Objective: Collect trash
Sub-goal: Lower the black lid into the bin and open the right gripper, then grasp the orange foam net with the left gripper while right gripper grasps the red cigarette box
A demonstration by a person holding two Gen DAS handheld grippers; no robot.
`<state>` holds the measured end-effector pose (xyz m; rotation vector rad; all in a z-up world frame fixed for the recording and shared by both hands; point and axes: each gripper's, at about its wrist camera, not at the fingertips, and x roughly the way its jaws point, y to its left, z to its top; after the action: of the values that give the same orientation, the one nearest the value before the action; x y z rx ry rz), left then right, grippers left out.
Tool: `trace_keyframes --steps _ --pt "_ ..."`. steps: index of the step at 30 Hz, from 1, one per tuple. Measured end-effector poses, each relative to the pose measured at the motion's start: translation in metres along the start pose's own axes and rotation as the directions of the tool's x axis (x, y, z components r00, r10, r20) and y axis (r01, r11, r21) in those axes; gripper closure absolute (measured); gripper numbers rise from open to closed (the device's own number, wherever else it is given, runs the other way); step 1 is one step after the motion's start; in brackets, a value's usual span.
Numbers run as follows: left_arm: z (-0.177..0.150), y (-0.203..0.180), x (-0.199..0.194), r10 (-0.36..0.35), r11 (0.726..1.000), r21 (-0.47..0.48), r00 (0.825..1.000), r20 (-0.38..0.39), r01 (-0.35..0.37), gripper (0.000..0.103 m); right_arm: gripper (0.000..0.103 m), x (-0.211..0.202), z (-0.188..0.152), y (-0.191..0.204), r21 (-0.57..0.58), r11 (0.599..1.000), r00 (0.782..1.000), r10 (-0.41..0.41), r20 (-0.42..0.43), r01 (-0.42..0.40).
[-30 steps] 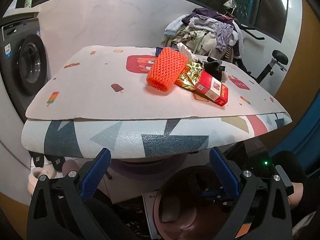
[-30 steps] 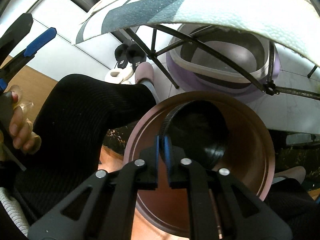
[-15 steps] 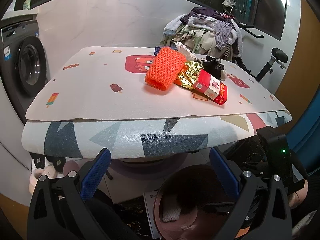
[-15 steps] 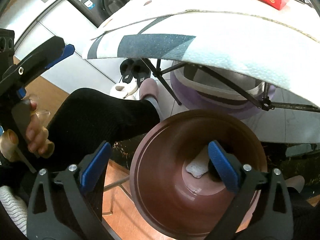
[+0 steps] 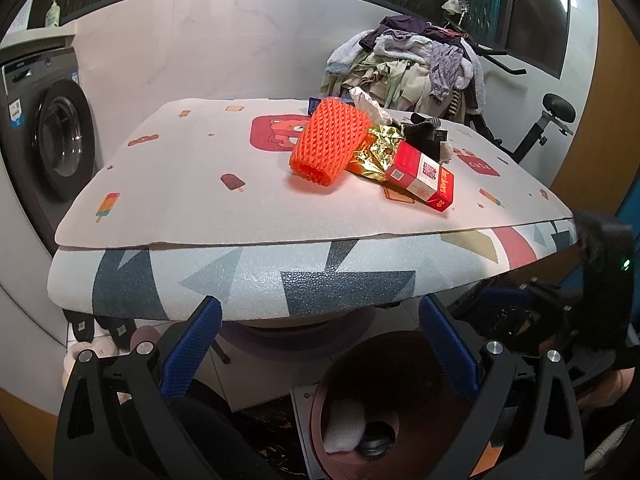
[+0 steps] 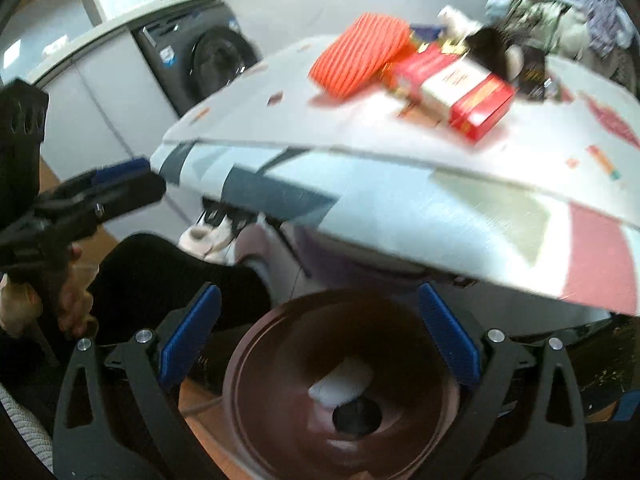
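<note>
Trash lies on the patterned table (image 5: pixel 200 184): an orange foam net sleeve (image 5: pixel 330 146), a gold foil wrapper (image 5: pixel 374 154), a red cigarette box (image 5: pixel 424 176), crumpled white paper (image 5: pixel 370 106) and a black item (image 5: pixel 426 134). The sleeve (image 6: pixel 362 54) and box (image 6: pixel 460 90) also show in the blurred right wrist view. A brown round bin (image 6: pixel 340 392) stands below the table edge and holds a white wad (image 6: pixel 340 380) and a dark item (image 6: pixel 358 416). It also shows in the left wrist view (image 5: pixel 384 412). My left gripper (image 5: pixel 320 340) is open and empty below the table's front edge. My right gripper (image 6: pixel 316 336) is open and empty above the bin.
A washing machine (image 5: pixel 44 140) stands at the left. A pile of clothes (image 5: pixel 408 64) sits behind the table on an exercise bike (image 5: pixel 548 120). A purple basin (image 5: pixel 296 332) and slippers (image 5: pixel 100 332) are under the table. The person's dark-clad leg (image 6: pixel 160 280) is beside the bin.
My right gripper opened and let a dark item drop into the bin, then lifted and tilted up towards the table. My left gripper has stayed open and barely moved.
</note>
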<state>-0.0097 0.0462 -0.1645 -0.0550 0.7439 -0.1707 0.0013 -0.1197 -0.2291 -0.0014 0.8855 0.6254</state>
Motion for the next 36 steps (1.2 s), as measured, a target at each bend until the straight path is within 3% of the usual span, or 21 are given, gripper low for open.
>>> trace_keyframes --steps 6,16,21,24,33,36 --pt "0.001 -0.001 -0.001 0.007 1.000 0.003 1.000 0.003 -0.007 0.007 0.006 -0.019 0.009 -0.014 0.031 0.996 0.991 -0.082 0.102 0.079" --pt "0.003 0.001 0.000 0.017 1.000 -0.001 1.000 0.002 -0.017 0.007 0.006 -0.031 0.009 -0.035 0.104 0.977 0.966 -0.202 0.159 0.187" --pt "0.007 0.002 0.001 0.043 0.999 -0.002 0.999 -0.002 -0.043 0.006 0.006 -0.035 0.014 -0.039 0.102 0.980 0.971 -0.183 0.154 0.169" --pt "0.013 0.004 0.001 0.056 0.998 0.001 0.998 0.015 -0.056 0.006 0.006 -0.041 0.020 -0.043 0.073 0.976 0.965 -0.214 0.150 0.205" --pt "0.055 -0.002 0.005 0.078 0.988 0.125 0.993 0.085 -0.088 0.006 0.006 -0.044 0.059 -0.069 -0.013 0.972 0.967 -0.232 0.109 0.235" --pt "0.070 -0.002 0.006 0.050 0.988 0.142 0.993 0.105 -0.064 0.006 0.006 -0.035 0.076 -0.075 -0.071 0.969 0.968 -0.231 0.100 0.239"
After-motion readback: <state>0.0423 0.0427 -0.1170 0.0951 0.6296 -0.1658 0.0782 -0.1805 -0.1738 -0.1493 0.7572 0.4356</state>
